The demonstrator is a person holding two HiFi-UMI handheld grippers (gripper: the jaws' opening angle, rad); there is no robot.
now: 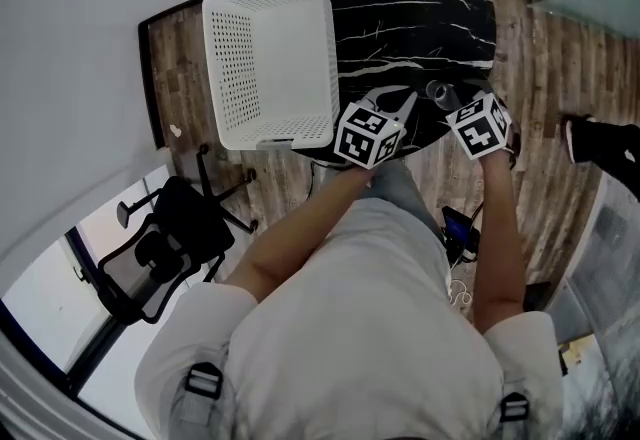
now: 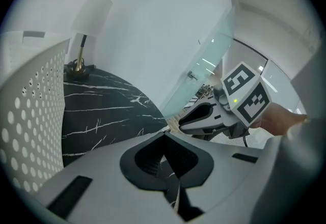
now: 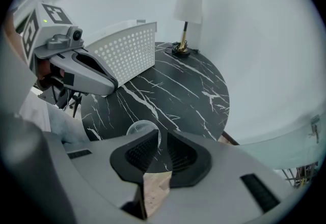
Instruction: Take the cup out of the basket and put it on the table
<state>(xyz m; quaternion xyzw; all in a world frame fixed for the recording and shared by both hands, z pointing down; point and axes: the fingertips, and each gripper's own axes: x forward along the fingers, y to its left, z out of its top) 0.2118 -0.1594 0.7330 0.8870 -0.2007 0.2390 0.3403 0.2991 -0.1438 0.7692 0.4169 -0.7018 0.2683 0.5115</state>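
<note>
Cup [image 3: 134, 129], just one, on the table [image 3: 175, 83] by the right claw [image 3: 162, 137], jaws slightly apart; left claw [image 2: 164, 137] together; one basket [image 1: 232, 58].

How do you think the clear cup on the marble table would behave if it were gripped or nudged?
The clear cup looks thin-walled and seems empty, so it is probably light and easily knocked over. Its smooth, see-through wall may be slippery and might crack under a hard squeeze. On the polished marble table it would likely slide, and roll if tipped.
</note>
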